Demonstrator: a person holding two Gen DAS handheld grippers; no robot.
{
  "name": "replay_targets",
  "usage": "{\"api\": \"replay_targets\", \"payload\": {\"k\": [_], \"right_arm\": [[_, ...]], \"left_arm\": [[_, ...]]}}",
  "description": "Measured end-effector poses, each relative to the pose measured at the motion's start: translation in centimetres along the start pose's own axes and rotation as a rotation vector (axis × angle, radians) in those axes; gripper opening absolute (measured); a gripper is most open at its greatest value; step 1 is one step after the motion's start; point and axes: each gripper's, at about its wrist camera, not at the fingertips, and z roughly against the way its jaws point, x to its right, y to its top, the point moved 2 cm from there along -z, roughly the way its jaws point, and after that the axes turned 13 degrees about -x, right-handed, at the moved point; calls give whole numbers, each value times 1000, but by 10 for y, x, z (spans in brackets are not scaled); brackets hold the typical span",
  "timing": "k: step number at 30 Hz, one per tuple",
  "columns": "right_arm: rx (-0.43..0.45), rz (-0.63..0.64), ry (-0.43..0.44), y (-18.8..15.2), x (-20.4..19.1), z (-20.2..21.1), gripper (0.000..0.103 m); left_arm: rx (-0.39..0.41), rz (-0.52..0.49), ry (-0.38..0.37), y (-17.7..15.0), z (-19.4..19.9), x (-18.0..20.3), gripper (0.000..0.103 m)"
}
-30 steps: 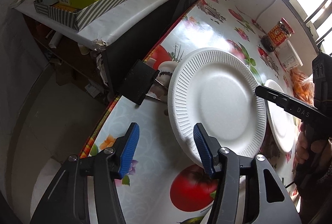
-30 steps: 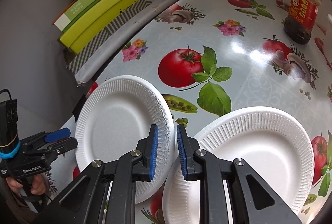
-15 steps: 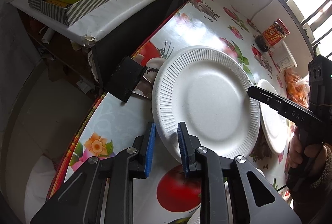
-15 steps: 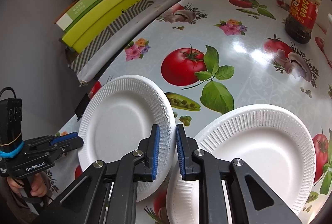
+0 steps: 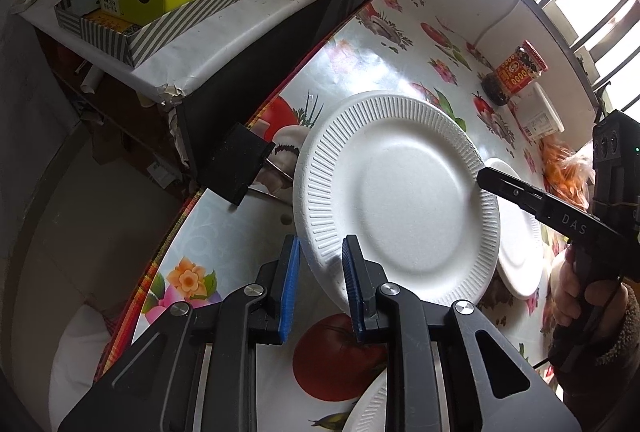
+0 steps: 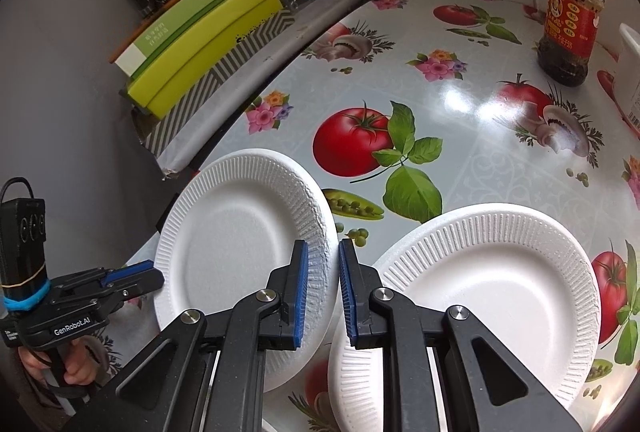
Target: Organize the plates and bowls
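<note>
- The left plate (image 5: 400, 199) is the landmark: a white ribbed foam plate on the table (image 6: 460, 119), near the table's edge beside the black clip (image 5: 236, 167).
- The left claw (image 5: 318, 286) sits at this plate's near rim, seen from the left wrist view. Its blue pads (image 5: 290, 284) have just been closing, and the rim lies between them. The jaws stand narrow and appear to pinch the rim, which looks raised off the table there.
- The left claw points steeply down at the plate. In the right wrist view the hand (image 6: 60, 364) gripping its handle shows at the plate's lower left.
- The right claw (image 6: 323, 290) is at the plate's opposite rim, jaws drawn narrow. The ribbed rim shows between its pads, though whether they press on it I cannot tell.
- The right claw also slants down, its hand (image 5: 584, 296) wrapped round the handle to the plate's right in the left wrist view.
- A second plate (image 6: 492, 296) lies just right of the left plate, their rims close together beneath the right claw.
- A sauce jar (image 6: 570, 19) stands well beyond the left plate, toward the far side of the table.
</note>
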Motion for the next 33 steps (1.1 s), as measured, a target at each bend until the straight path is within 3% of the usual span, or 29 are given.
{"api": "replay_targets", "payload": {"k": [14, 33], "right_arm": [[65, -5, -6, -26, -15, 47, 15], [115, -58, -28, -104, -19, 84, 15]], "left_arm": [[52, -52, 6, -24, 33, 20, 23], [59, -142, 12, -85, 48, 49, 23]]}}
